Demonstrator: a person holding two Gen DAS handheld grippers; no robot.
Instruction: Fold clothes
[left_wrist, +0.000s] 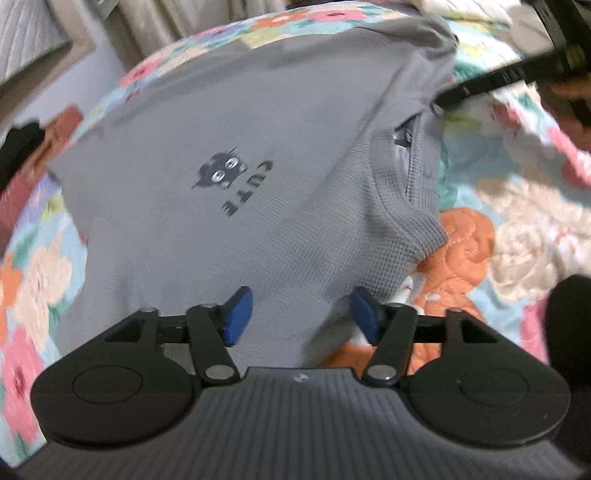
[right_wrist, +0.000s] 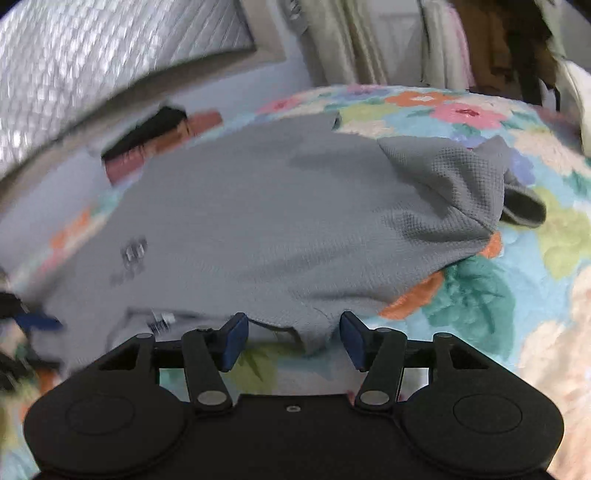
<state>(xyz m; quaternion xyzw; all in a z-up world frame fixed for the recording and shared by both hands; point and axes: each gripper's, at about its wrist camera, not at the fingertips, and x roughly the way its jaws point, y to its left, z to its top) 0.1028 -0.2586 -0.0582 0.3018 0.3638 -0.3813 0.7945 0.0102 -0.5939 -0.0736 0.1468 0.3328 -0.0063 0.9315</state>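
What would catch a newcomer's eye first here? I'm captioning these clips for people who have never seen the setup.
First, the grey T-shirt spread front-up over a bright floral quilt, which frames it on all sides. Next, the dark cartoon print with the word CUTE in the middle of its chest. Then the blue-padded left gripper and right gripper, each with jaws apart at the shirt's near edge.

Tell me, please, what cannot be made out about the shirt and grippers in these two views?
- Shirt hem, left wrist view: hidden below the left gripper body.
- Print, right wrist view: motion blur makes it unreadable.
- Neck label, right wrist view: blurred and too small.
- Right gripper, left wrist view: cut off by the frame's edge, opening unclear there.
- Dark items past the quilt: blurred.
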